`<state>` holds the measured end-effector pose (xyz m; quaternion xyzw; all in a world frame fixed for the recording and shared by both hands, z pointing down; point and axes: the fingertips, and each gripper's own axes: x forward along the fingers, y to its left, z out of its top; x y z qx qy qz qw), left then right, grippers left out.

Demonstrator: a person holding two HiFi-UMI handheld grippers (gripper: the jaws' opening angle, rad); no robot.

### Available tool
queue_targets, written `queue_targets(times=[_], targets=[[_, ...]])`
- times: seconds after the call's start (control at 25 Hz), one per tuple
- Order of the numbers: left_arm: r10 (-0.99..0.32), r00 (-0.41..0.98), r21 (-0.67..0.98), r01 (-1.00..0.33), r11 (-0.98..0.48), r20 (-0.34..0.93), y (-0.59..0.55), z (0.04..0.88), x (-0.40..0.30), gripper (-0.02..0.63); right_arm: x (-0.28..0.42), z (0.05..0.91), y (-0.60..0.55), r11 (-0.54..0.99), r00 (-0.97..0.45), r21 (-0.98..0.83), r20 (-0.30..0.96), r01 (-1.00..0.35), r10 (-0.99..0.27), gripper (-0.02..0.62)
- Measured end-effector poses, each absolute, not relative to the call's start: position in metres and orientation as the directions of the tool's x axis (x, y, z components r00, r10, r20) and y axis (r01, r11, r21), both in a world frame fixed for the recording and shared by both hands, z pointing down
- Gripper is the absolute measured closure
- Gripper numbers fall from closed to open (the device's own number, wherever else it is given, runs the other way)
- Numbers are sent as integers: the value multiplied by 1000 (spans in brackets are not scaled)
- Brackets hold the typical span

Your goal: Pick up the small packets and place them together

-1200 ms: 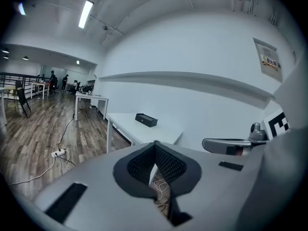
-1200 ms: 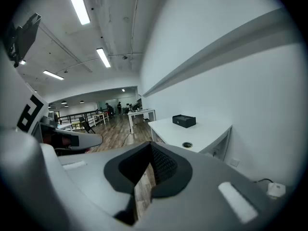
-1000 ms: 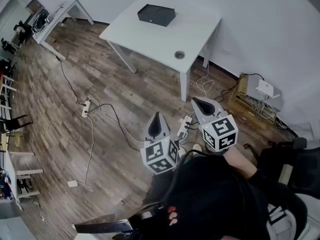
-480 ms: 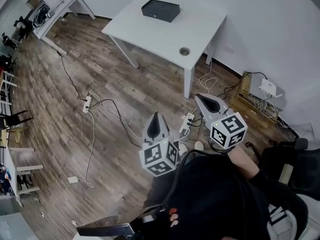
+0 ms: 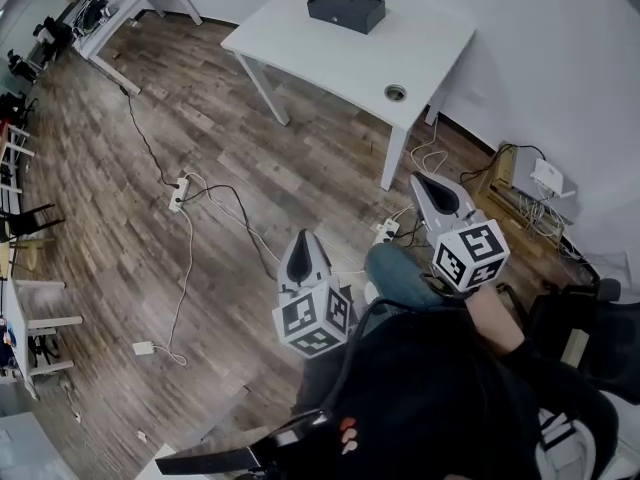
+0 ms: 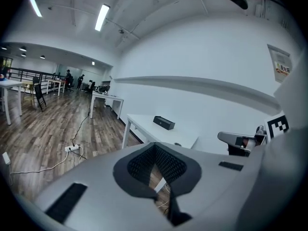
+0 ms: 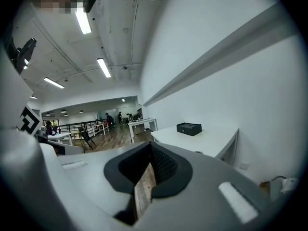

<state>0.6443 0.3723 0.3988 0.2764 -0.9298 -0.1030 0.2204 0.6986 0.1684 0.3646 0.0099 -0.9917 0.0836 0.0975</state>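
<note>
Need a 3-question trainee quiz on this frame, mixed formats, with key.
1. True or false: the flat black rectangular box lies on the white rectangular table.
2. Multiple choice: the right gripper holds A) a small packet, B) the black box, C) nothing.
3. Fill in: the white power strip, left of both grippers in the head view, lies on the brown wooden ____.

Key: 1 true; 2 C, its jaws are shut with nothing between them; 3 floor.
</note>
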Motion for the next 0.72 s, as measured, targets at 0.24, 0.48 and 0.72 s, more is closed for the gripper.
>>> queue_targets(times=[0.24,0.48,0.72], targets=[[-541,-768,329,-442,835,343,389,400,625,607,673,372,173,989,-975,-145,224,-33,0,594],[-510,-787,345,-399,850,346,397,407,583,607,616,378,184,992,-970,-122,238,18,47,594],[-461,-813,328,-354,876,355,390,414,495,607,516,390,180,988,-962,-126,245,92,121,594]])
